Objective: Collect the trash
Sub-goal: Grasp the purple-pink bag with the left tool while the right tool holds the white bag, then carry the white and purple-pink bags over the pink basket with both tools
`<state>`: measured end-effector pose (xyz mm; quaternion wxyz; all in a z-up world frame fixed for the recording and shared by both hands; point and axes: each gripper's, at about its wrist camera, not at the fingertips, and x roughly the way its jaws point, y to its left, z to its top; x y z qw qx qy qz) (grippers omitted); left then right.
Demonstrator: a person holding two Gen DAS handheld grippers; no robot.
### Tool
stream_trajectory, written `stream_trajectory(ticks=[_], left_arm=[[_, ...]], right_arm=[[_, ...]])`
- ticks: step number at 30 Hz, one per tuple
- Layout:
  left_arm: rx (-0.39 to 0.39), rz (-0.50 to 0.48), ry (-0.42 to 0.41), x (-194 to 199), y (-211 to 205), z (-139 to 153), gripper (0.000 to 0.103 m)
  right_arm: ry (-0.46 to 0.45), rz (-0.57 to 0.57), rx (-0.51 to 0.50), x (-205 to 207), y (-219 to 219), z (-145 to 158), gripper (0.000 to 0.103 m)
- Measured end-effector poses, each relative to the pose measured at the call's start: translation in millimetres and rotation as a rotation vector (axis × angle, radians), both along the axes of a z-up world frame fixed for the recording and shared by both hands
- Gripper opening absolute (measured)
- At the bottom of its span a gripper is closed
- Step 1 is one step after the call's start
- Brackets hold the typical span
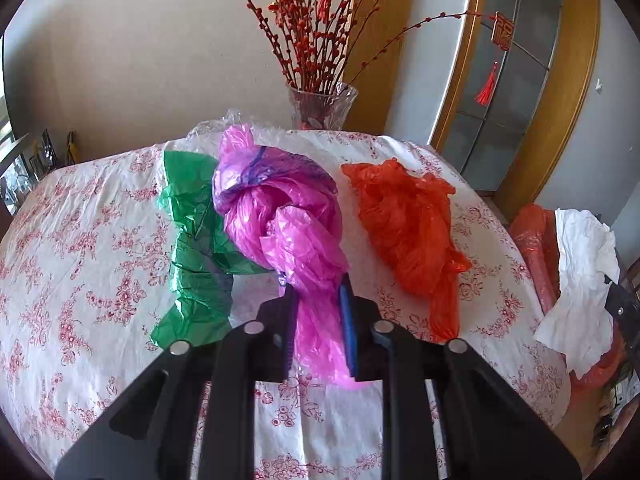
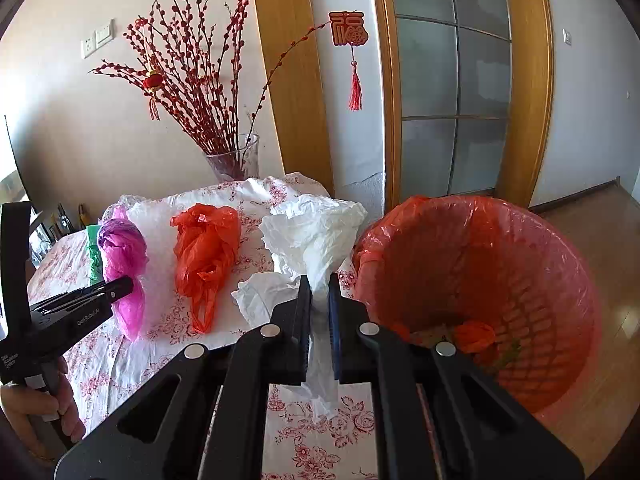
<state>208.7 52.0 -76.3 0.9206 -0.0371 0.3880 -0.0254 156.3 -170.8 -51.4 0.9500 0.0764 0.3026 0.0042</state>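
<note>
A knotted pink plastic bag (image 1: pixel 280 216) lies on the floral tablecloth (image 1: pixel 80 240), and my left gripper (image 1: pixel 318 285) is shut on its near tail. The same gripper (image 2: pixel 124 286) shows at the left of the right wrist view, at the pink bag (image 2: pixel 122 252). My right gripper (image 2: pixel 319 280) is shut on a crumpled white paper (image 2: pixel 316 232), held beside the rim of a waste basket lined with a red bag (image 2: pixel 560 264). A green bag (image 1: pixel 192 240) lies left of the pink one and an orange-red bag (image 1: pixel 404 224) lies right of it.
A glass vase (image 1: pixel 320 108) with red twigs stands at the table's far edge, with a clear plastic bag (image 1: pixel 212 124) beside it. Some trash (image 2: pixel 472 334) lies in the basket's bottom. A hand (image 2: pixel 40 404) grips the left tool. Glass doors and wooden floor lie to the right.
</note>
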Motion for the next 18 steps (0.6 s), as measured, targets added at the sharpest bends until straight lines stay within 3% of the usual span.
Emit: stream_trajectory(ticks=[8, 18], left_arm=[[0.008, -0.067, -0.119, -27.1, -3.8, 31.7, 0.013], [-0.018, -0.133, -0.163, -50.7, -19.5, 54.1, 0.013]], right_arm=[[-0.028, -0.009, 0.02, -12.9, -6.9, 9.2, 0.009], [-0.071, -0.041, 0.047, -31.7, -25.0, 26.0, 0.009]])
